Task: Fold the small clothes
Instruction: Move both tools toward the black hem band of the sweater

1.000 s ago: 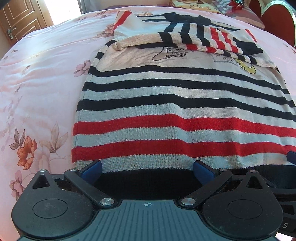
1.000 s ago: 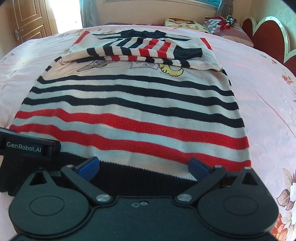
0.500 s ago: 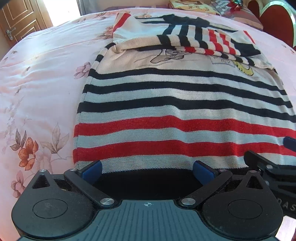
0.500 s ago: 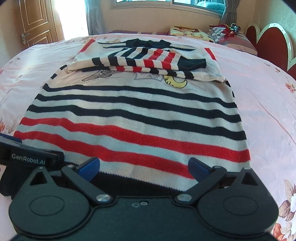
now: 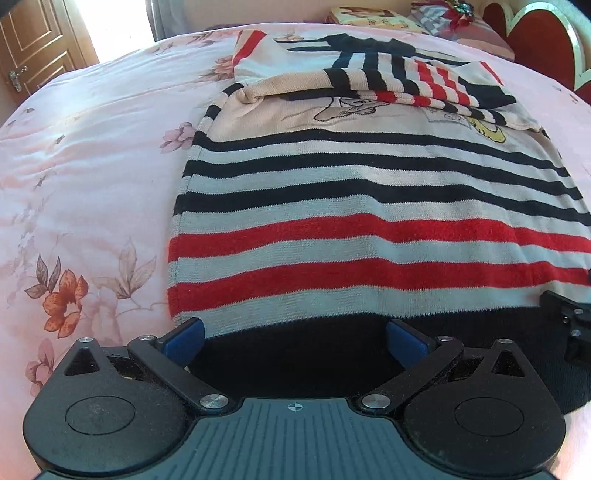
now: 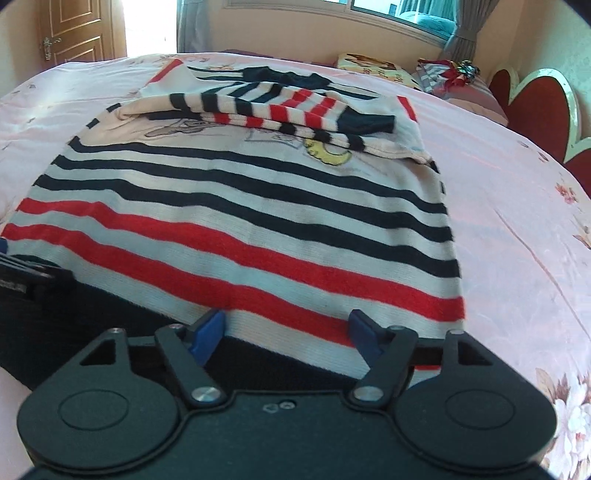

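A small striped sweater [image 5: 369, 206] in cream, black and red lies flat on the pink floral bedspread [image 5: 92, 166], its sleeves folded across the chest. It also fills the right wrist view [image 6: 258, 206]. My left gripper [image 5: 293, 338] is open, its blue fingertips astride the black hem band near the sweater's left bottom corner. My right gripper [image 6: 286, 334] is open, its fingertips astride the hem near the right bottom corner. The hem looks slightly lifted at the right gripper.
The bedspread [image 6: 517, 221] stretches around the sweater on both sides. A red heart-shaped headboard [image 6: 535, 99], pillows and folded items [image 6: 443, 74] sit at the far right. A wooden door [image 6: 70, 29] is at the far left.
Both grippers have risen and tilted, so the room's far side shows more. The right gripper's fingers have come closer together. The hem near the right gripper has shifted.
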Action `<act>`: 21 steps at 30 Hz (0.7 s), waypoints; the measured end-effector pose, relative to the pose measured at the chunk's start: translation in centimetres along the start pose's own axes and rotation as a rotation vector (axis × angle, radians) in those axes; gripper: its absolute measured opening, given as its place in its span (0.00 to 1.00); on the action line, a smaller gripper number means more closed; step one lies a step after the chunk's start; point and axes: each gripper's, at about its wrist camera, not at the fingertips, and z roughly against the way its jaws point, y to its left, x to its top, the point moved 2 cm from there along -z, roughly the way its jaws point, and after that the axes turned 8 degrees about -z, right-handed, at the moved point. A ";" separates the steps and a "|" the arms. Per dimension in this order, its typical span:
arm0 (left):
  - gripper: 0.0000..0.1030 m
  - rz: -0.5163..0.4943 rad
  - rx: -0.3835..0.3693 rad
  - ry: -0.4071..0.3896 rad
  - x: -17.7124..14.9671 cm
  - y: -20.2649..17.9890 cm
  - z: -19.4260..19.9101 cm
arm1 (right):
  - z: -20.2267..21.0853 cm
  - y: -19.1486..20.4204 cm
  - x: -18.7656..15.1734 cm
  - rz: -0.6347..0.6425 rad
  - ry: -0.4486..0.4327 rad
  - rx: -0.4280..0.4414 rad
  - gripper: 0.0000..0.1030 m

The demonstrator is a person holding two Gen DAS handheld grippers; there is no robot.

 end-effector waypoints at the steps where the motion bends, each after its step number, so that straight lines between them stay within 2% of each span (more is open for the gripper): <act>1: 1.00 0.009 -0.026 -0.009 -0.5 0.5 0.2 | 0.2 -0.8 -0.4 -0.014 0.002 -0.019 0.79; 3: 1.00 0.019 -0.019 0.000 -1.0 1.0 0.7 | 0.6 -2.1 -1.0 -0.066 0.022 -0.022 0.80; 4: 1.00 0.025 0.000 0.009 -1.2 1.2 1.1 | 1.0 -2.4 -1.2 -0.087 0.029 -0.014 0.78; 5: 1.00 0.040 -0.007 0.005 -1.5 1.7 1.6 | 1.6 -2.4 -1.3 -0.091 0.025 -0.007 0.68; 7: 1.00 0.070 -0.009 0.010 -2.4 2.7 2.4 | 2.9 -1.8 -1.4 -0.071 0.009 0.002 0.65; 11: 1.00 0.113 -0.020 0.042 -4.5 4.4 2.8 | 4.3 -1.1 -2.2 -0.060 0.005 -0.002 0.66; 14: 1.00 0.148 -0.061 0.060 -5.7 5.0 2.5 | 5.0 -1.1 -2.7 -0.092 0.006 0.003 0.67; 16: 1.00 0.149 -0.086 0.042 -6.2 4.8 2.5 | 5.0 -1.0 -3.0 -0.093 0.012 -0.013 0.72; 21: 0.99 0.131 -0.123 0.010 -6.6 4.4 2.5 | 5.1 -2.1 -4.2 -0.125 0.021 -0.081 0.73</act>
